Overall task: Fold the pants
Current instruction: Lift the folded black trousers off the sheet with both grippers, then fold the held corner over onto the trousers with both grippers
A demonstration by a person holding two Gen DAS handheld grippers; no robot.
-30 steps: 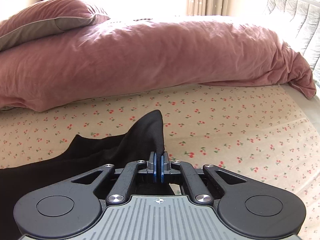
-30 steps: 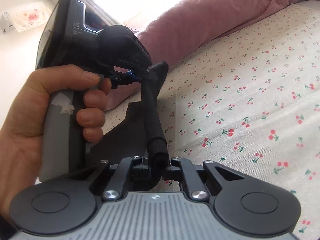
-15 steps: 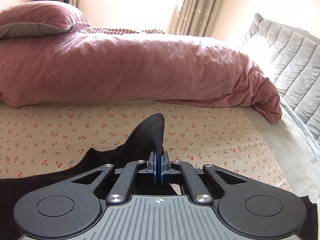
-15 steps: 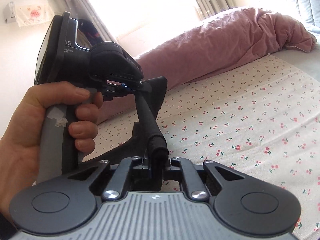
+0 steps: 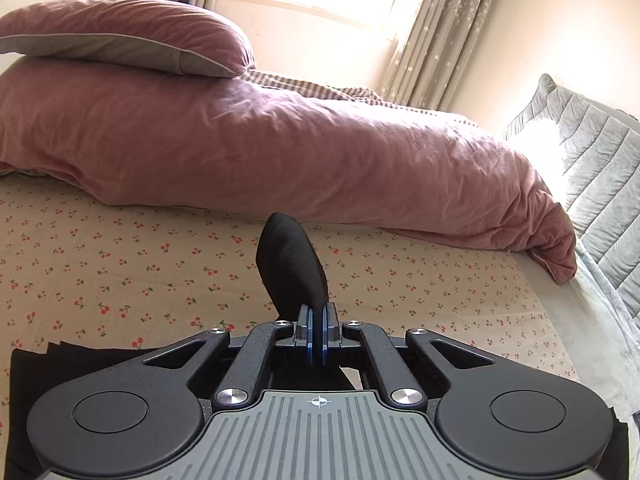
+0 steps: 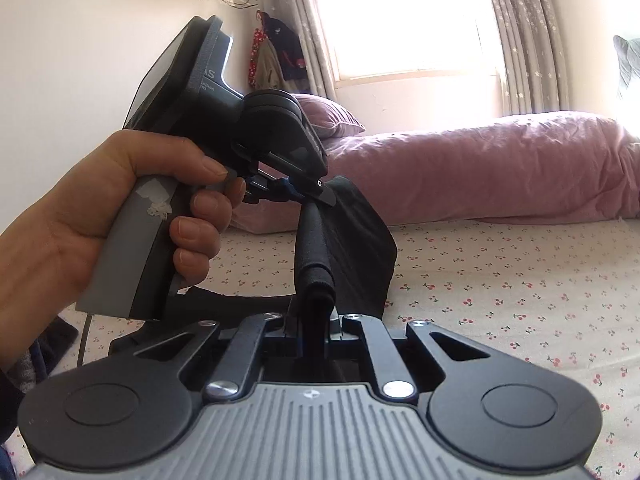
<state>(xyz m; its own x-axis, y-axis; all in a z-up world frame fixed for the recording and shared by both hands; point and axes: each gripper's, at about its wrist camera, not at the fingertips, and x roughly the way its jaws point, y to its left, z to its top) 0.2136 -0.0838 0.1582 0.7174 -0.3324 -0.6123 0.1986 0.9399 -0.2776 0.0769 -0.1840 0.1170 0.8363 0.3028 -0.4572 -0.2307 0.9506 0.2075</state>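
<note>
both grippers, left gripper (image 5: 318, 334) and right gripper (image 6: 316, 326), clamped on black pants (image 6: 352, 248) edge above bed (image 6: 500, 288); advise keeping edge taut, level.

I see the black soft-knit pants (image 6: 352, 248) lifted off the cherry-print bedsheet (image 6: 500, 280), one thick hemmed edge stretched taut, a rounded fold (image 5: 290, 256) standing upright; the rest lies dark and flat below.

Black matt knit-cloth pants (image 5: 290, 264) hang in soft folds above a smooth cream cotton bedsheet (image 5: 120, 264) printed with small cherries. A pink, crinkled, faintly velvety cloth duvet (image 5: 320, 160) lies behind. The right gripper (image 6: 316, 320) has matt black plastic arms, shiny metal screws and a ribbed grey plastic body.
</note>
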